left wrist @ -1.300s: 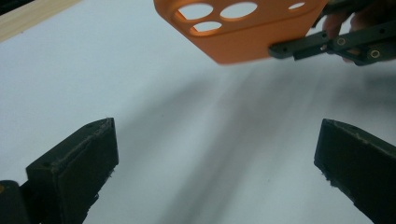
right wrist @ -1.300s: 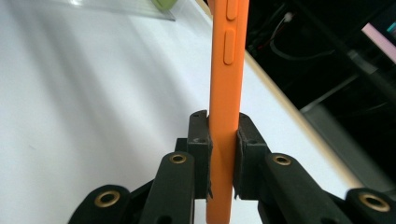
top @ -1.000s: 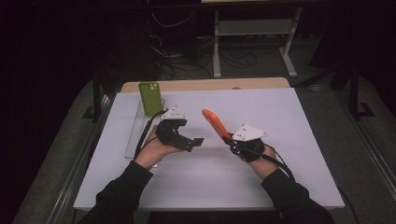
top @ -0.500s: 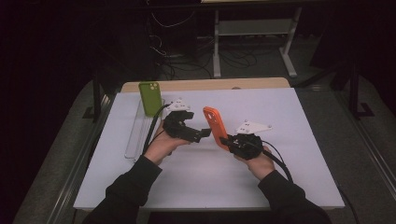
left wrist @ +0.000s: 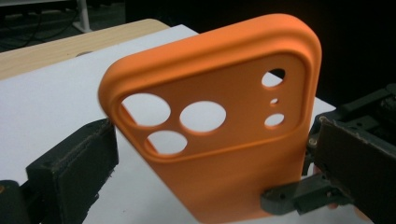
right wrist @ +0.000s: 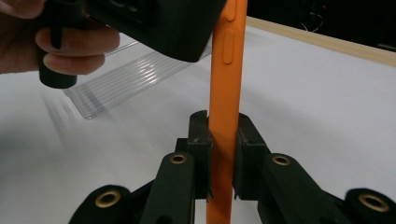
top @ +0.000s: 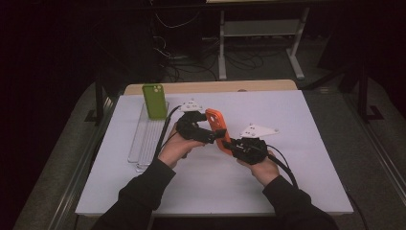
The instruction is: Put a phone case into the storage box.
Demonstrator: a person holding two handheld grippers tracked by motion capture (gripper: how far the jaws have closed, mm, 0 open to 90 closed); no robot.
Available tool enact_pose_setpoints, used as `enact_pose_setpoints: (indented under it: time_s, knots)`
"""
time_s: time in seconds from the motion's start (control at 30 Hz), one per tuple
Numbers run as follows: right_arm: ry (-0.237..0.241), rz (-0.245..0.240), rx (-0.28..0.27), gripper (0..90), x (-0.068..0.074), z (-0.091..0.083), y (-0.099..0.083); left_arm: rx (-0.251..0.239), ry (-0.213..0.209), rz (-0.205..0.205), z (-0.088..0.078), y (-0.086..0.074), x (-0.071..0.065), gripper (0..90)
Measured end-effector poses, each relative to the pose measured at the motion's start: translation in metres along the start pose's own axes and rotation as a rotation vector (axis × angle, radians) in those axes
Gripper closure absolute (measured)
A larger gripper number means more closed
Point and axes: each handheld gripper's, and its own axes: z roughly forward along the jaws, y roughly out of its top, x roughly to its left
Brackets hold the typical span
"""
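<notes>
left claw [top: 210, 136]: jaws apart, held level | right claw [top: 229, 144]: jaws clamped, raised

1. In the high view the white table [top: 306, 143] is the one bright area; everything beyond its far edge sinks into near black, with only faint outlines of a stand and cables.
2. Light falls from above the table, evenly, with no hard glare on its sheet; the sleeves near its front edge are almost lost in darkness.
3. In the left gripper view the orange phone case [left wrist: 219, 140] is sharp and evenly lit, and the table behind it is soft and pale.
4. In the right gripper view the clear ribbed tray [right wrist: 135, 84] left of the case is smeared by motion blur, and the hand above it is out of focus.
</notes>
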Motion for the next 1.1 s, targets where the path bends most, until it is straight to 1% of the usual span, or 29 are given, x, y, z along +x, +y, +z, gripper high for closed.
enact_pose_setpoints:
  time_s: [0.03,0.17,0.3,0.33,0.37,0.4,0.47,0.67,0.73,0.77,0.9,0.97,1.0,1.03,1.1]
  knots:
    - [0.001,-0.001,-0.004,78.1,0.0005,0.0005,0.0000,-0.006,-0.002,-0.007,0.0003,0.0000,-0.0002,0.0]
    - [0.010,-0.007,-0.004,78.1,0.0030,0.0025,-0.0003,-0.010,-0.010,-0.007,0.0036,-0.0013,-0.0014,0.0]
    - [0.015,-0.007,0.001,78.1,0.0046,0.0038,-0.0007,-0.012,-0.003,-0.009,0.0055,-0.0020,-0.0018,0.0]
    - [0.015,-0.009,0.000,78.2,0.0042,0.0040,-0.0009,-0.013,-0.002,-0.016,0.0061,-0.0024,-0.0019,0.0]
    - [0.014,-0.010,0.000,78.1,0.0041,0.0039,-0.0008,-0.010,0.004,-0.011,0.0061,-0.0025,-0.0015,0.0]
    - [0.014,-0.011,0.000,78.1,0.0042,0.0039,-0.0008,-0.017,0.012,-0.012,0.0062,-0.0029,-0.0018,0.1]
    - [0.013,-0.015,0.002,78.1,0.0047,0.0039,-0.0009,-0.022,0.032,-0.008,0.0053,-0.0032,-0.0022,4.7]
    - [0.016,-0.022,0.002,78.2,0.0052,0.0044,-0.0012,-0.042,0.016,-0.028,0.0053,-0.0034,-0.0012,7.4]
    - [0.016,-0.024,0.005,78.2,0.0056,0.0048,-0.0016,-0.045,0.008,-0.026,0.0050,-0.0043,-0.0001,8.9]
    - [0.014,-0.029,0.005,78.2,0.0058,0.0052,-0.0020,-0.047,0.008,-0.040,0.0050,-0.0050,-0.0004,9.6]
    - [0.015,-0.036,0.015,78.2,0.0059,0.0059,-0.0033,-0.045,0.002,-0.020,0.0044,-0.0061,0.0007,11.2]
    - [0.016,-0.036,0.012,78.1,0.0058,0.0063,-0.0034,-0.054,0.003,-0.021,0.0045,-0.0059,-0.0004,11.7]
    - [0.015,-0.035,0.010,78.1,0.0059,0.0066,-0.0035,-0.057,0.002,-0.008,0.0042,-0.0056,-0.0007,11.8]
    - [0.015,-0.036,0.009,77.9,0.0060,0.0066,-0.0034,-0.058,0.007,-0.006,0.0039,-0.0054,-0.0015,12.0]
    - [0.015,-0.036,0.012,77.6,0.0062,0.0067,-0.0032,-0.056,0.012,0.023,0.0033,-0.0046,-0.0019,12.3]
